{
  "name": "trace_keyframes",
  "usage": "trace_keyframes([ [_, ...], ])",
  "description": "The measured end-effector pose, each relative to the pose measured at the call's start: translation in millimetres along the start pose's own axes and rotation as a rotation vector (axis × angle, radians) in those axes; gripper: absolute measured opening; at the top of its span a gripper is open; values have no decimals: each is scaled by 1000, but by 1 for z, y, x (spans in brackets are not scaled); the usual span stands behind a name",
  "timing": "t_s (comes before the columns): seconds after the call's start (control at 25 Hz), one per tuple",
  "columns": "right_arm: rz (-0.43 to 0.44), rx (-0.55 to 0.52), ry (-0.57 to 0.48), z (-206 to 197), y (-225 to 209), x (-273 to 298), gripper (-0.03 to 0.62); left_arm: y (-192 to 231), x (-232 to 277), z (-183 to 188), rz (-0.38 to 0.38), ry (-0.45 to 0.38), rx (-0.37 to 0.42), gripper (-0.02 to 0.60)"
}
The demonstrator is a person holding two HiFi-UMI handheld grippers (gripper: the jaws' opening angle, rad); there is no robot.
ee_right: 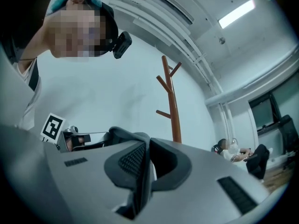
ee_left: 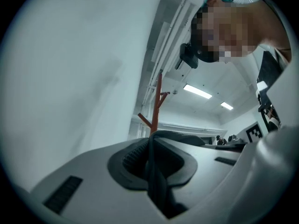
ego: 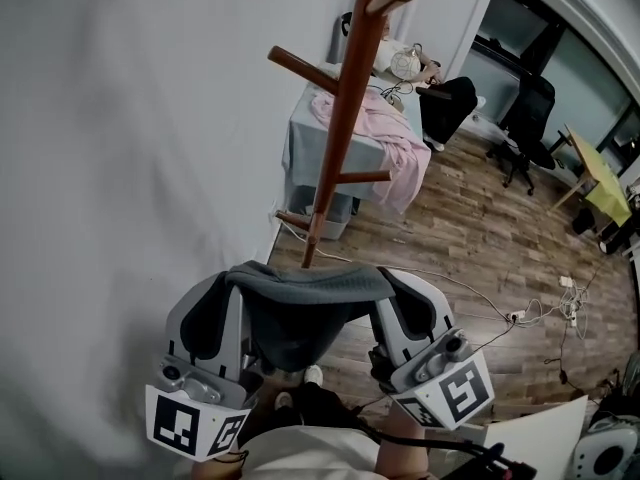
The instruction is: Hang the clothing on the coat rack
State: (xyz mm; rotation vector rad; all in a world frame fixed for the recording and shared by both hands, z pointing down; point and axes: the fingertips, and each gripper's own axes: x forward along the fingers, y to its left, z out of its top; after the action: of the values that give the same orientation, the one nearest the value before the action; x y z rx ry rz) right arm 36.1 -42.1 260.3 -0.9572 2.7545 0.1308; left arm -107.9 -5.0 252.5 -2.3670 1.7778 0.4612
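In the head view the top of the coat rack (ego: pixel 340 118) is cut off by the upper edge of the frame. Its foot is hidden behind the grey garment (ego: pixel 300 313), which fills the lower middle. The garment also lies over the tips of both tongs, so this view does not show how the jaws stand. The lower hem of the garment is lost in dark shadow.

The two gripper views show them clearly. The left gripper (ee_left: pixel 152 160) has its jaws pressed together on a thin dark fold of the garment, which stands up between the two ribbed pads. The right gripper (ee_right: pixel 142 171) is closed in the same way on another fold, with no gap at the sides of the cloth.

The garment is stretched as a band from the one gripper to the other, and its middle hangs down between them. It is below the pegs of the rack, and no part of it lies on a peg. At the upper right, behind the rack, a pink cloth (ego: pixel 385 133) hangs over a table (ego: pixel 297 128).
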Motion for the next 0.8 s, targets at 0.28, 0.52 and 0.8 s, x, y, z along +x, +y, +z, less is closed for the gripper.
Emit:
trace_keyframes([
  [0.28, 72, 27, -36, 14, -20, 12, 25, -4, 21, 8, 54, -10, 57, 43],
  [0.52, 87, 38, -55, 15, -35, 18, 25, -5, 38, 7, 74, 8, 101, 43],
  [0.8, 54, 40, -65, 20, -51, 33, 25, 2, 63, 11, 30, 36, 118, 43],
])
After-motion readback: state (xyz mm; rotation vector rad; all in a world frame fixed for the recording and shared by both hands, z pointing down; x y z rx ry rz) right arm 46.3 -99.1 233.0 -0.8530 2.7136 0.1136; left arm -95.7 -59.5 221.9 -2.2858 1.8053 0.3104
